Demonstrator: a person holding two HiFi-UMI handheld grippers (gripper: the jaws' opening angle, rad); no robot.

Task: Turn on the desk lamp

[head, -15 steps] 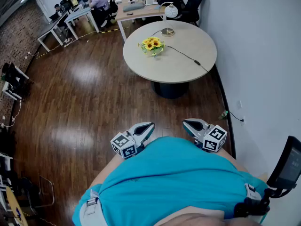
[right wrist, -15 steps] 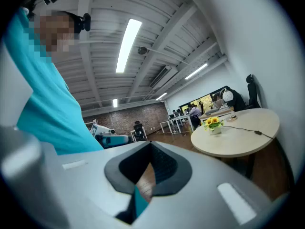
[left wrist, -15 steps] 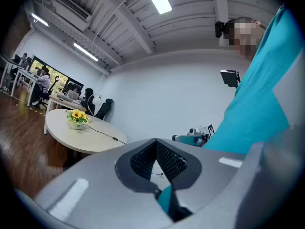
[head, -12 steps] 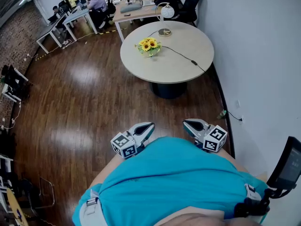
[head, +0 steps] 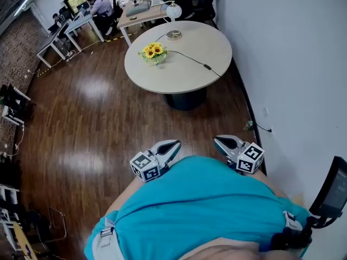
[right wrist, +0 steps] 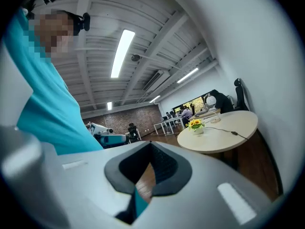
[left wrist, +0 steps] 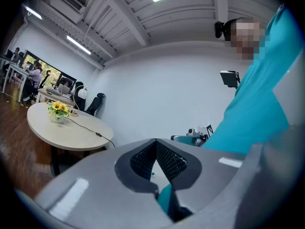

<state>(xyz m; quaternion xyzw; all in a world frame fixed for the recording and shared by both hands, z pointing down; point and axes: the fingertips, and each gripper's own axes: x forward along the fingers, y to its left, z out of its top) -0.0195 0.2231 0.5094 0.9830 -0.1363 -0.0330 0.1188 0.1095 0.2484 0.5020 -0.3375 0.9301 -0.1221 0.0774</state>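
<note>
Claws hung well apart from the desk lamp (head: 173, 10), which stood at the 12 o'clock edge of the round counter (head: 187, 72). Its cord (head: 190, 58) trailed toward 4 o'clock past the sunflowers (head: 152, 51). Left claw (head: 174, 144) and right claw (head: 217, 140) were both clenched on nothing, tucked low against the teal shirt (head: 200, 199) with tips pointing ahead and slightly inward, likely parked for walking up.

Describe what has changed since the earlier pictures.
The head view shifted: the round table, with desk lamp and sunflowers, now lies further left in the picture. Nothing was taken or let go. Left gripper and right gripper stay by the torso, jaws shut.
</note>
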